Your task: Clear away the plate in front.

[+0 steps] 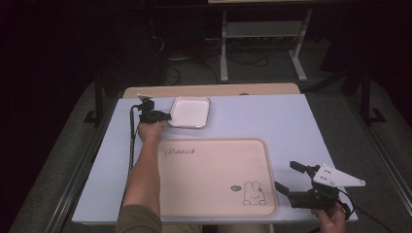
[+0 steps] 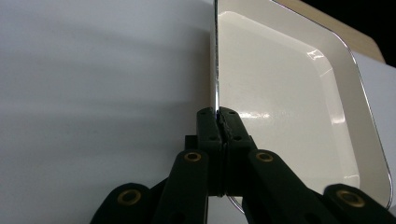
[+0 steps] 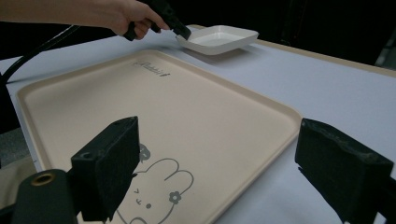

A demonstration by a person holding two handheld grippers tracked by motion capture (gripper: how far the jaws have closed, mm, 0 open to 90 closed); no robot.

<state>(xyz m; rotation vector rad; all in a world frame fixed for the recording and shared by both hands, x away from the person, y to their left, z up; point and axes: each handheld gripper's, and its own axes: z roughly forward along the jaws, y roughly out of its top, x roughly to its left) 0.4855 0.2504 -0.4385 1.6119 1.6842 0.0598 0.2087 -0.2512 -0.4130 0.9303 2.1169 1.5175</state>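
High view showed your left gripper point(image 1: 166, 116) pinching the white dish point(image 1: 190, 111) rim at 11 o'clock; right gripper point(image 1: 287, 175) gaped empty. That thin pinch could slip and tip it.

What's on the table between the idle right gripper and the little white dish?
The big beige tray lies between the right gripper and the dish, seen in the high view.
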